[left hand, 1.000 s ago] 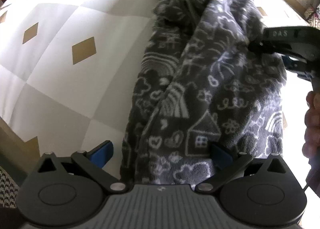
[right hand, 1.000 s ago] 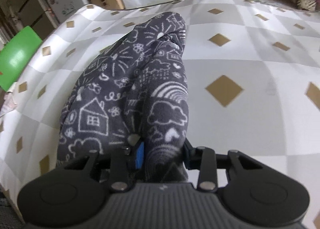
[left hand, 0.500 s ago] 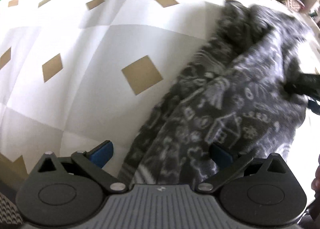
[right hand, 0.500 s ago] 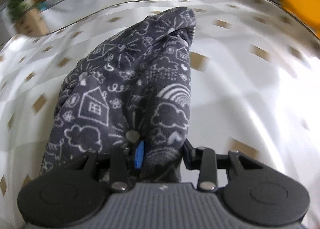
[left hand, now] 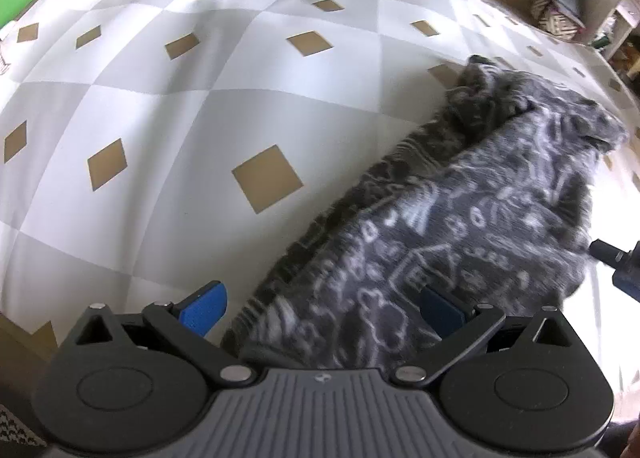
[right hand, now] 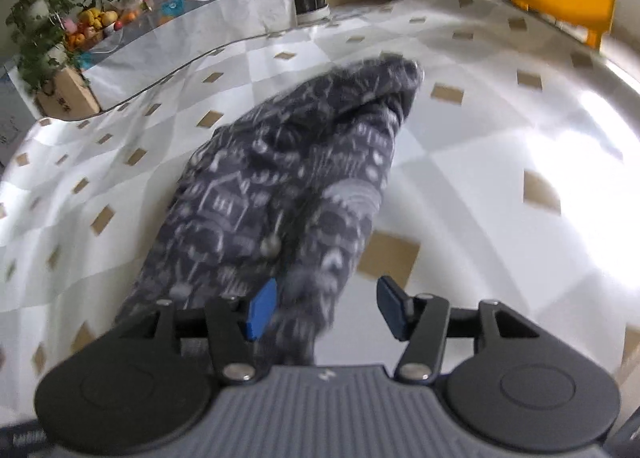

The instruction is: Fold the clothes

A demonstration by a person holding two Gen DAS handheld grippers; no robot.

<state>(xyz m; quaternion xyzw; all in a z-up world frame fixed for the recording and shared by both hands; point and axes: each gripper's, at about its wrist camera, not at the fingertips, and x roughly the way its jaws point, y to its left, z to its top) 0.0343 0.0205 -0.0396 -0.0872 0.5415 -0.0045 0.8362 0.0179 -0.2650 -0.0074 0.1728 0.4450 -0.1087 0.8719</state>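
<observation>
right fingers: my right gripper (right hand: 326, 308) was opening; the near end of the dark grey printed garment (right hand: 288, 177) sat between the blue pads, against the left pad (right hand: 262, 310), and a gap showed at the right pad, so no real pinch as I read it.
left fingers: my left gripper (left hand: 320, 306) stood wide; the garment (left hand: 460, 225) lay over the right pad, left pad (left hand: 204, 306) bare. I saw no clamp.
garment: it lay bunched in one long rumpled roll on the table (left hand: 160, 137), running away from both grippers, far end humped up. Blurred in both views.
table: white-and-grey check cloth with tan diamonds; clear around the roll.
other: right gripper's tip showed at the left view's right edge, just beside the garment.
progress: early, I judged. No flat panel, no crisp fold line visible.
left to do: spread it flat, find the edges, fold over, square it up.
</observation>
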